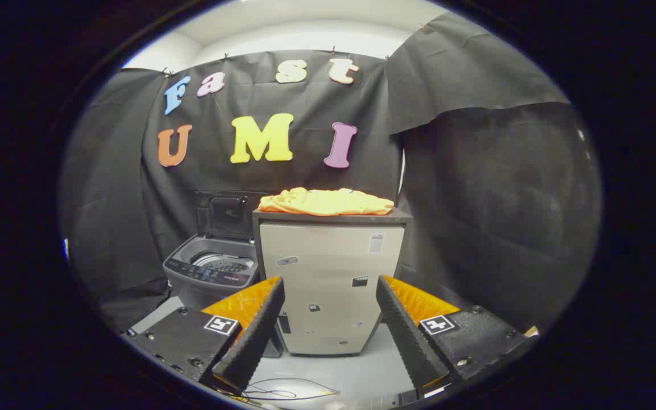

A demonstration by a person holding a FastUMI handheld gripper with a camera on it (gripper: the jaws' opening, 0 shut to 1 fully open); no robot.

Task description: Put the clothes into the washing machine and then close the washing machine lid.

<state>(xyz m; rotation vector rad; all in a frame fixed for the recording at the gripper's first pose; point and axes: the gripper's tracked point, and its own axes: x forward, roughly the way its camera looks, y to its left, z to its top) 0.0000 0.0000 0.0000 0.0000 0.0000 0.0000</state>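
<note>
- Tongs (331,290) stand spread wide with nothing between the fingers, well short of everything the task needs.
- Beyond them, a pale cabinet (331,285) fills the gap between the fingers; the orange clothes (325,201) lie heaped on its dark top.
- Just beside the cabinet, on its left, the washing machine (214,270) sits lower, its lid (226,215) raised and drum open.
- Risk, as a guess: a shallow pinch could take only one fold, so the cloth trails, snags on the cabinet edge or drops between cabinet and washer.
- Thin cable (282,392) loops on the floor beneath the fingers; the upright lid may crowd the lowering path.
</note>
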